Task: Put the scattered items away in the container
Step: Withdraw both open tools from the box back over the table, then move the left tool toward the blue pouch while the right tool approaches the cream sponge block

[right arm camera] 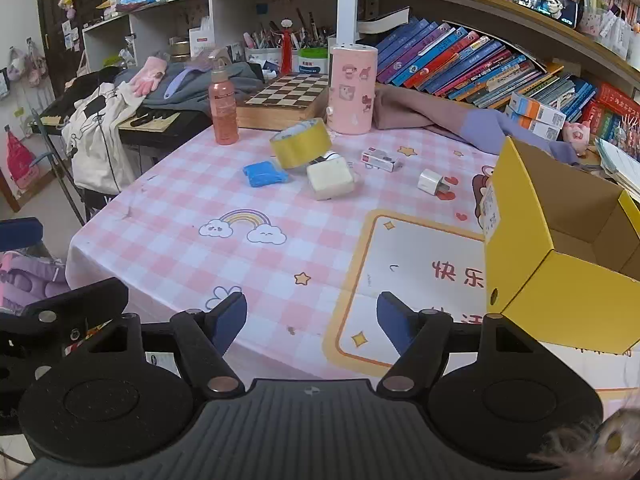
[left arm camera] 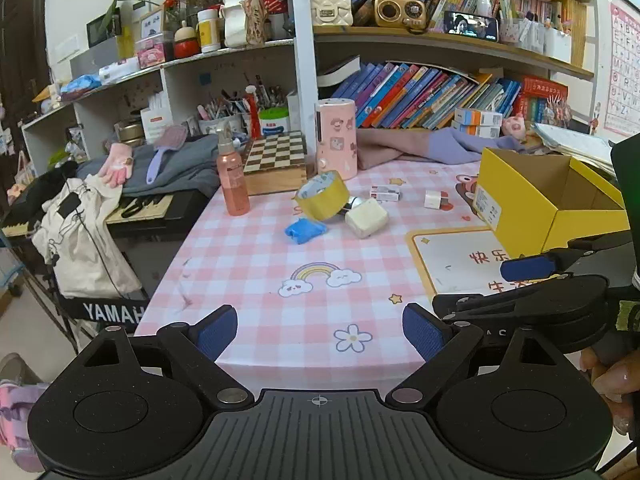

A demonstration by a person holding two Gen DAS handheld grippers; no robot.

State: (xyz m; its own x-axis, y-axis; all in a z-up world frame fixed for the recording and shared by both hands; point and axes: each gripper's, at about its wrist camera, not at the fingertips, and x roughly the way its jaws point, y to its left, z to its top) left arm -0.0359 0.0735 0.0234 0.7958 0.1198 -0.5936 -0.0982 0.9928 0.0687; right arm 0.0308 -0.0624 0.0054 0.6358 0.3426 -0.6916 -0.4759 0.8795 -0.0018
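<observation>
An open yellow cardboard box (left arm camera: 544,196) (right arm camera: 560,248) stands on the right of the pink checked tablecloth (left arm camera: 280,264). Scattered mid-table lie a yellow tape roll (left arm camera: 322,196) (right arm camera: 300,142), a blue crumpled piece (left arm camera: 305,230) (right arm camera: 264,174), a cream block (left arm camera: 366,218) (right arm camera: 330,178), a small red-and-white box (left arm camera: 385,193) (right arm camera: 381,159) and a white plug (left arm camera: 433,199) (right arm camera: 431,181). My left gripper (left arm camera: 320,332) hangs open over the table's near edge, nothing between its fingers. My right gripper (right arm camera: 312,320) is also open and empty, close to the box's near corner.
A pink spray bottle (left arm camera: 233,184), a chessboard box (left arm camera: 276,160) and a pink cylinder (left arm camera: 336,140) stand at the back of the table. Behind them are cloth and bookshelves. A keyboard with clothes on it (left arm camera: 132,208) is left of the table. A person's hand (left arm camera: 612,376) shows at right.
</observation>
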